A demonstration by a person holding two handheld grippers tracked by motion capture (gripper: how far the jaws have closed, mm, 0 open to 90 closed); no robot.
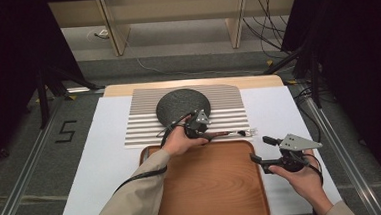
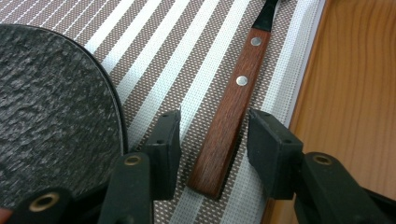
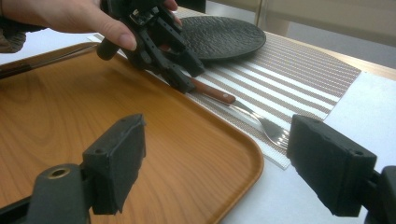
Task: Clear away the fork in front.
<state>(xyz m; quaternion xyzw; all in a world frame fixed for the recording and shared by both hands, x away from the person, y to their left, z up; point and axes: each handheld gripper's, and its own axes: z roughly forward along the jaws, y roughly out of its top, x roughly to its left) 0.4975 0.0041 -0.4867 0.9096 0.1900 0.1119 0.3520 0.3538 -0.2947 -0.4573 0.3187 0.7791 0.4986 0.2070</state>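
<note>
1. One fork [image 1: 232, 133]: lies on the striped mat [image 1: 145, 133] at centre frame in the high view, just beyond the tray [image 1: 208, 186], wooden handle toward the plate [image 1: 183, 108], tines pointing right. It lies flat, so the handle is open to a pinch from both sides.
2. Left claw [image 2: 214, 140]: set astride the handle end, jaws parted, a gap showing on each side; pads not yet pressing. Judged placed so as to close on the handle.
3. Right claw [image 3: 212, 163]: jaws wide apart, nothing between them, held at lower right over the white surface [image 1: 96, 158] beside the tray's corner; likely kept clear of the other hand's work.
</note>
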